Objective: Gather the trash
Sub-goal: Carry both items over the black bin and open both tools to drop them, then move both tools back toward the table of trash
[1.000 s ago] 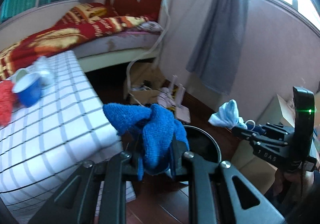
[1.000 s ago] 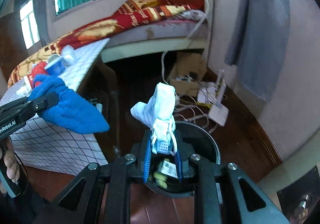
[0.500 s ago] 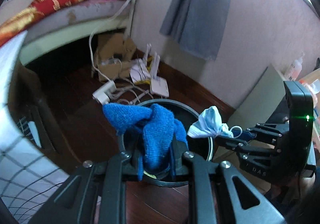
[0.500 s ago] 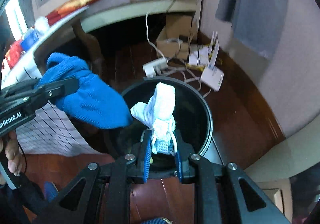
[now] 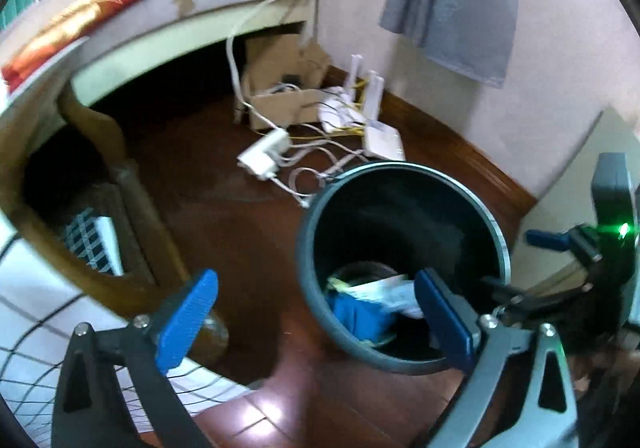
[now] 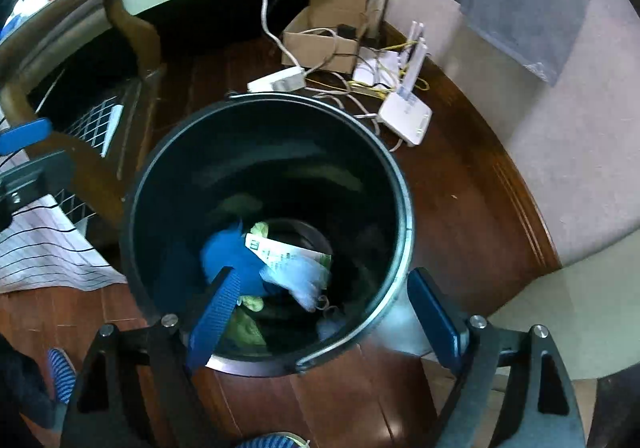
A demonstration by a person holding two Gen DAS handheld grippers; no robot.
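Observation:
A black round trash bin (image 5: 486,214) (image 6: 402,184) stands on the wooden floor, below both grippers. Inside it lie a blue cloth (image 5: 358,316) (image 6: 228,254), a crumpled white face mask (image 5: 394,290) (image 6: 300,278) and a printed wrapper (image 6: 280,252). My left gripper (image 5: 316,318) hangs over the bin's near left rim. Its jaws are opening wide, with nothing between them. My right gripper (image 6: 326,316) is above the bin's near edge, jaws also opening and empty. The right gripper's blue fingertip (image 5: 546,239) shows at the right, and the left gripper's blue fingertip (image 6: 24,136) at the far left.
A table with a checked cloth (image 5: 28,328) and a curved wooden leg (image 5: 132,208) stands left of the bin. Beyond it on the floor lie a power strip (image 5: 264,154), routers (image 6: 406,118), cables and a cardboard box (image 6: 320,36). A bed (image 5: 168,4) is behind. A striped slipper (image 6: 60,372) is near.
Both grippers came down over the bin and went from shut to open. The blue cloth and the face mask left their jaws and now lie inside the bin.

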